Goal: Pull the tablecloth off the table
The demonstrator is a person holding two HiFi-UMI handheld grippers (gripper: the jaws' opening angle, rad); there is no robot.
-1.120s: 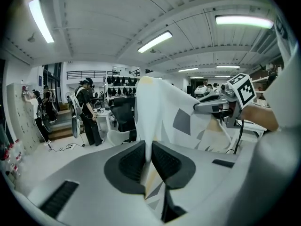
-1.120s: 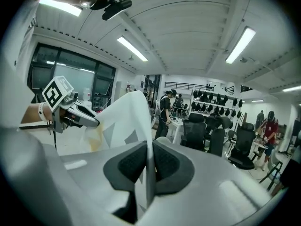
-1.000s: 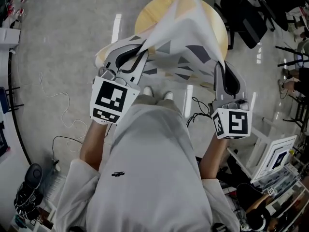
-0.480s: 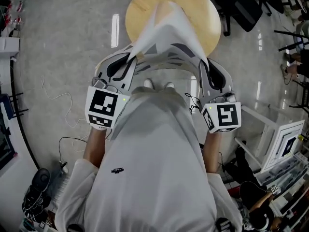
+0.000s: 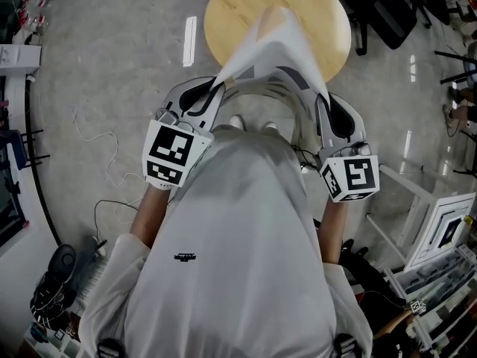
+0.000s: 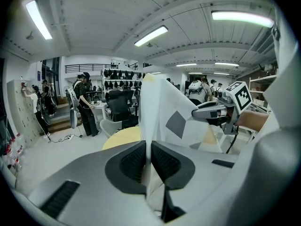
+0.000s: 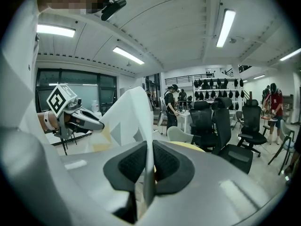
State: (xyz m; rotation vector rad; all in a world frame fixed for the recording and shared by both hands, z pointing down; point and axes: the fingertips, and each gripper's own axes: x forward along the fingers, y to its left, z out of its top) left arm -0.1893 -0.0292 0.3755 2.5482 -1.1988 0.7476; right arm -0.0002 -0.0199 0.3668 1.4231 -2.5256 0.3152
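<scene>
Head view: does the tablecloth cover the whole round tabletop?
No, most of the round wooden tabletop lies bare, with the tablecloth gathered into a narrow ridge over its near side.

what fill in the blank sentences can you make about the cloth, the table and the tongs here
The left tongs and the right tongs are both ____ on the tablecloth.
The table is ____ in shape.
Its bare top is pale ____.
Missing words: shut; round; wood
</scene>
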